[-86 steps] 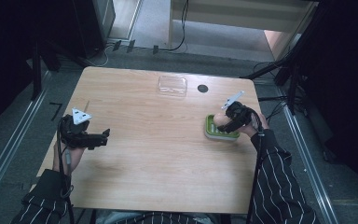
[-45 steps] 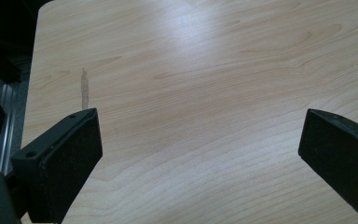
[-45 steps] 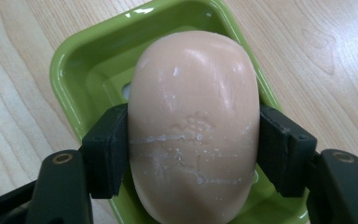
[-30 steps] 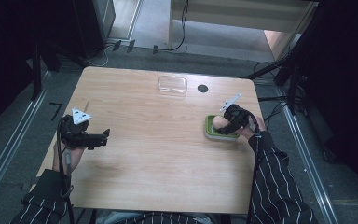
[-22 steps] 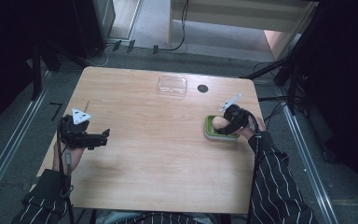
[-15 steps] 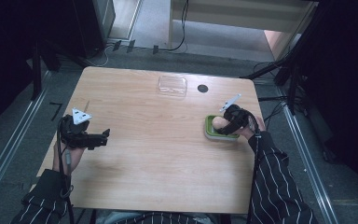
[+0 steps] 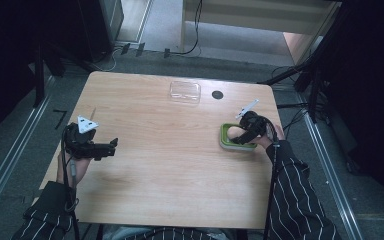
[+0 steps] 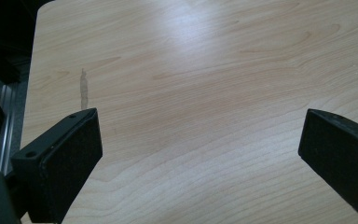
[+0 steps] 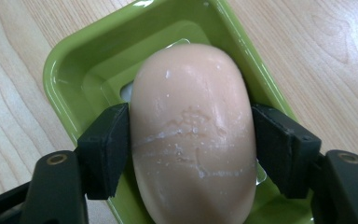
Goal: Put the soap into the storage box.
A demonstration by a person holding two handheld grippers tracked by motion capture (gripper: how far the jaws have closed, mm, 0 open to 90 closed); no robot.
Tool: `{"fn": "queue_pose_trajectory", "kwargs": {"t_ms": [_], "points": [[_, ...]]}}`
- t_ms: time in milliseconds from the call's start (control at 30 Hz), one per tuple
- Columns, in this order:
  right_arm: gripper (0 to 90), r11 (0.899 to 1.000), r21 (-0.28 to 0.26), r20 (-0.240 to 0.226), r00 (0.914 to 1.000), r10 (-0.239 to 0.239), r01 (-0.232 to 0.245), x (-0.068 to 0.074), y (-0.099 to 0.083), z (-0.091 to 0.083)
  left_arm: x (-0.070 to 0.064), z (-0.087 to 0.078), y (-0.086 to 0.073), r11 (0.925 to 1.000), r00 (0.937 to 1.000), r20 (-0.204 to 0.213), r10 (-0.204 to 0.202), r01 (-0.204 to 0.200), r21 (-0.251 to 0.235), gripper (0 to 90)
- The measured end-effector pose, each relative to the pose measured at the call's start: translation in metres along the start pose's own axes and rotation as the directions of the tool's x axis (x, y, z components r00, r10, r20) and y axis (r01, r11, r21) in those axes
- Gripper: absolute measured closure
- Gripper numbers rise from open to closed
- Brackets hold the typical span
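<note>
**Soap gripped across its short axis**

Pale wood tabletop (image 7: pixel 180 150). Nearest, left tool (image 8: pixel 200 154) spread wide over bare wood, well apart. Farther right, right tool (image 9: pixel 191 149) clamped on peach soap (image 9: pixel 193 135), long axis along the jaws, inside green dish (image 9: pixel 74 70).

High view overhead facing forward-down, gripper views close, sharing table (image 7: pixel 180 150)

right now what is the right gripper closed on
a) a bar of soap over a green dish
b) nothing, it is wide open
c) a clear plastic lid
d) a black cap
a: in the right gripper view the right gripper has both jaws pressed against the sides of the peach bar of soap, which sits over the green dish.
</note>
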State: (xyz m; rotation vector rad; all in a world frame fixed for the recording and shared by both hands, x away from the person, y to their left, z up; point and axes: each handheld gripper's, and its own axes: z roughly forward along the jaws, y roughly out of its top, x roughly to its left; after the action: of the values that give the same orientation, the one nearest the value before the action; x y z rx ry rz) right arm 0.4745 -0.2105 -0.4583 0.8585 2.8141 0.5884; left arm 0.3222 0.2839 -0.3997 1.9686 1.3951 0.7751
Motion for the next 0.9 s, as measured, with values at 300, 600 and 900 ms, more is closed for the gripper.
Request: {"fn": "queue_pose_trajectory", "kwargs": {"t_ms": [300, 600, 900], "points": [[22.3, 0.999, -0.026, 0.030, 0.9993, 0.024, -0.024, 0.000, 0.001, -0.008, -0.001, 0.000, 0.001, 1.0000, 1.0000, 0.004, 0.006, -0.005, -0.002, 0.1], [14.0, 0.995, -0.068, 0.040, 0.9959, 0.082, -0.079, 0.002, 0.009, -0.024, 0.001, -0.002, 0.000, 1.0000, 1.0000, -0.003, 0.003, -0.003, -0.003, 0.1], [10.0, 0.988, -0.086, 0.018, 0.9910, 0.132, -0.130, 0.013, 0.019, -0.036, -0.002, 0.001, 0.001, 0.9999, 0.9999, 0.006, 0.012, -0.012, -0.001, 0.1]]}}
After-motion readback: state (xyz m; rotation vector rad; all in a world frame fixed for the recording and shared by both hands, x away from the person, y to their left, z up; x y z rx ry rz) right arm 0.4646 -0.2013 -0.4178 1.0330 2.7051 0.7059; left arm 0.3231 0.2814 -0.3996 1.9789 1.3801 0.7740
